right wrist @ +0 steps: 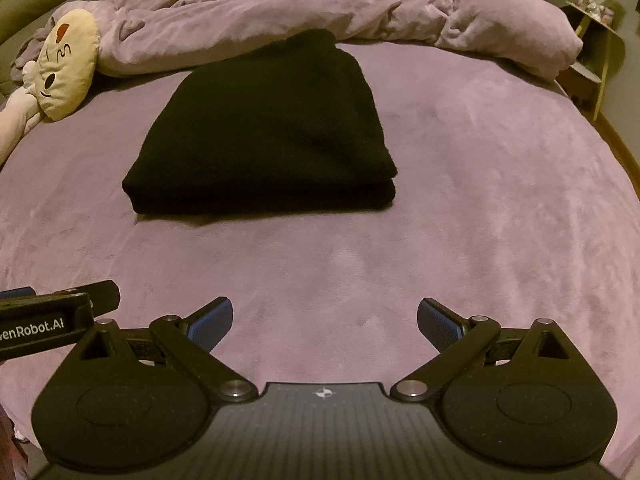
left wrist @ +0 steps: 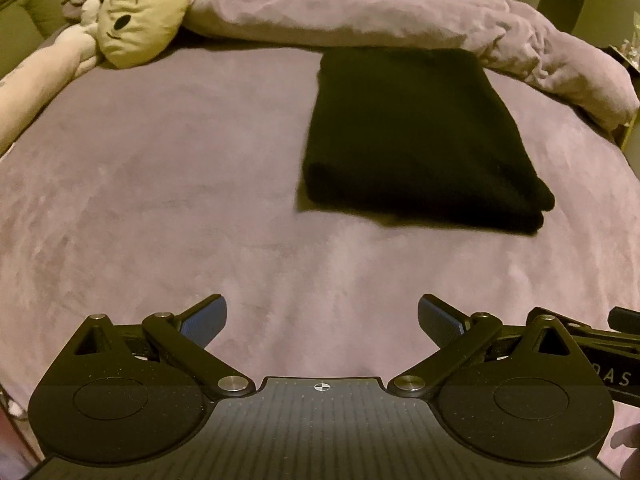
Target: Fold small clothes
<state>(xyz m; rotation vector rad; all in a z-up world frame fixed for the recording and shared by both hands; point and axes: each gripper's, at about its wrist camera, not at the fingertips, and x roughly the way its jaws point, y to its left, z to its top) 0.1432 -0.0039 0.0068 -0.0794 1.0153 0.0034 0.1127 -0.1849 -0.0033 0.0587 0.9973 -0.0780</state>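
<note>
We see folded black garment (right wrist: 264, 136) flat mid-bed (right wrist: 460, 208), near rumpled duvet (right wrist: 320, 12). Our left gripper (left wrist: 322, 320) and right gripper (right wrist: 325, 322): jaws spread wide, empty.

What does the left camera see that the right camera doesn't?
Only the left wrist view shows the left tool from behind, open, and a piece of the other tool poking in at its right edge. Only the right wrist view shows the right tool from behind, open, and a small wooden shelf beside the bed. Both show the folded black garment lying on the purple bed cover, the bunched purple blanket behind it and the yellow face plush.
</note>
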